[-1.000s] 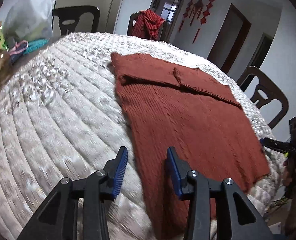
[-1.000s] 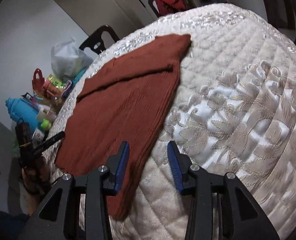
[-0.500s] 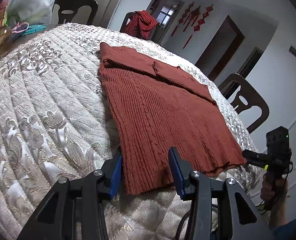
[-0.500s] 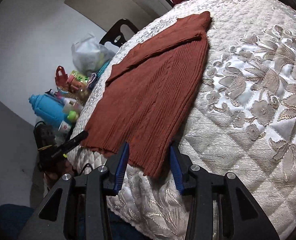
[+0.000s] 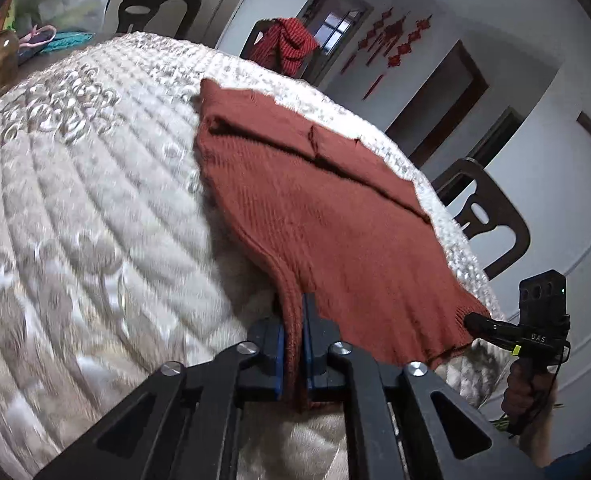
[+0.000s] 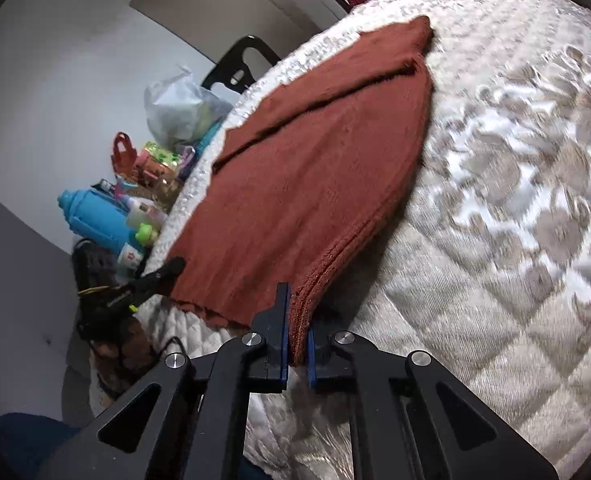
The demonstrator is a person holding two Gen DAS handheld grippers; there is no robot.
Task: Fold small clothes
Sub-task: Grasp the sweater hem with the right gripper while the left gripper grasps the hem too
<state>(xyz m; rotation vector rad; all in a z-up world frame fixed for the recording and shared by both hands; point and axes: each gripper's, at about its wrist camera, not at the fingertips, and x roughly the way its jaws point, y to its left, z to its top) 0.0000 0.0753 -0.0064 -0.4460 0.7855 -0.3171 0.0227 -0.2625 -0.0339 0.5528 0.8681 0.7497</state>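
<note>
A rust-red knit sweater [image 5: 335,208] lies on a quilted cream tablecloth [image 5: 75,200], its sleeves folded across the far end. My left gripper [image 5: 293,320] is shut on the sweater's near left hem corner and lifts it off the cloth. My right gripper [image 6: 295,324] is shut on the near right hem corner of the sweater [image 6: 315,168], also raised. Each gripper shows in the other's view: the right one [image 5: 491,326] at the hem's right corner, the left one [image 6: 163,274] at the left corner.
Dark wooden chairs [image 5: 491,216] stand around the table; one at the far side holds a red checked cloth [image 5: 283,46]. A plastic bag [image 6: 179,108], a blue bottle [image 6: 95,220] and small items crowd the table's left side.
Both grippers went from open, straddling the hem corners, to shut on them. The near hem has come up off the tablecloth.
</note>
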